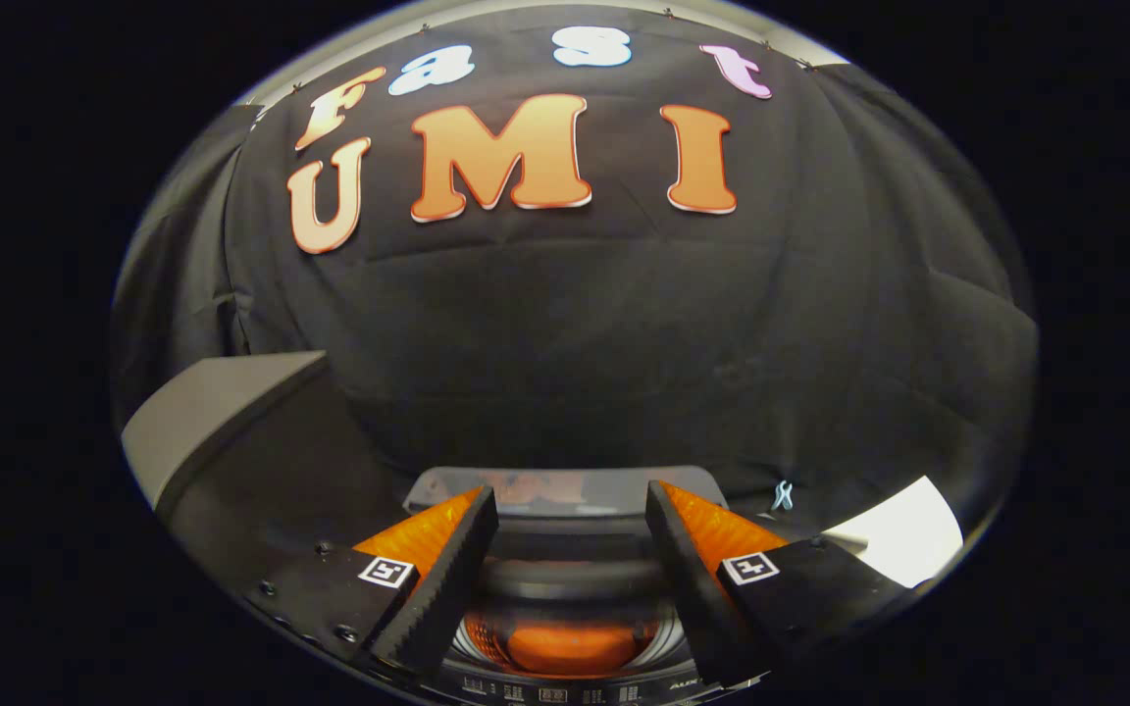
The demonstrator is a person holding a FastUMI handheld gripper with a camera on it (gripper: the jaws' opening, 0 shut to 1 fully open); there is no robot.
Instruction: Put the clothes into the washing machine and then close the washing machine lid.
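1. Fingers (572, 510) spread wide, holding nothing.
2. Below and between them: orange cloth bundle (570, 649) already in the round ribbed washer drum (565, 588).
3. Beyond: translucent grey lid (565, 487) raised. Reach over its far edge, pull down evenly.

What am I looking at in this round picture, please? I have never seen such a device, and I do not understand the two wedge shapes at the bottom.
The camera rides on a hand-held gripper and looks forward along it. The two wedges are its fingers, standing apart and holding nothing. Below and between them is a top-loading washing machine with its lid raised at the back. Something orange lies in the drum, probably clothing. The black cloth behind is the booth's wall. A grey slab stands beyond the left-hand finger.
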